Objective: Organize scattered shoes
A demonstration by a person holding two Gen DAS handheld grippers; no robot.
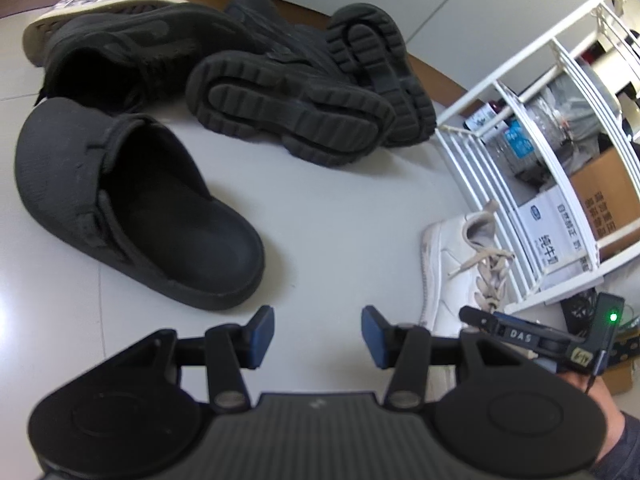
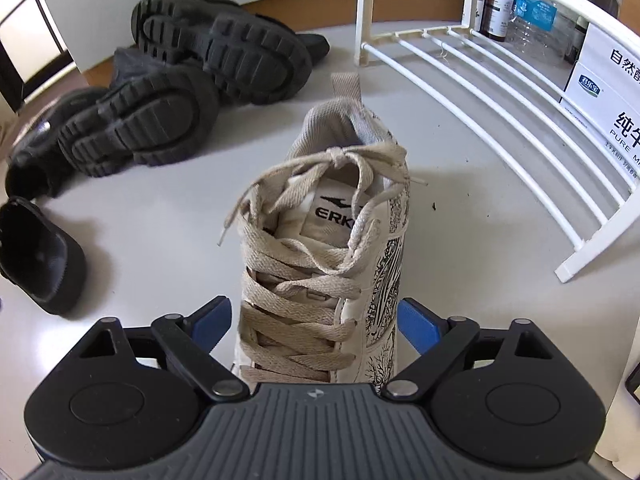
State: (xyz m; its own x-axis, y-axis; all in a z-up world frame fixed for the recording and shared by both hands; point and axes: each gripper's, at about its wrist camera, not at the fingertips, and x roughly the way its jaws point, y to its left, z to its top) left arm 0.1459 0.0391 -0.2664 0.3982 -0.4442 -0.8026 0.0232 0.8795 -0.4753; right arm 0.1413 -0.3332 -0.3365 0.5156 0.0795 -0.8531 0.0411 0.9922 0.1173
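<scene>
The white sneaker [image 2: 320,248], with "ERK" legible on its tongue, stands upright on the floor just beside the white wire rack [image 2: 500,92], and the right hand-held gripper [image 2: 316,326] straddles its laced forefoot with blue pads spread apart, not visibly pressing its sides. The left hand-held gripper [image 1: 318,338] hangs parted and empty over bare floor. Away from the rack lie a black clog [image 1: 132,204] and two chunky black shoes [image 1: 296,116] tipped soles-up, while behind the rack stands a carton [image 2: 608,112] reading "PURE".
</scene>
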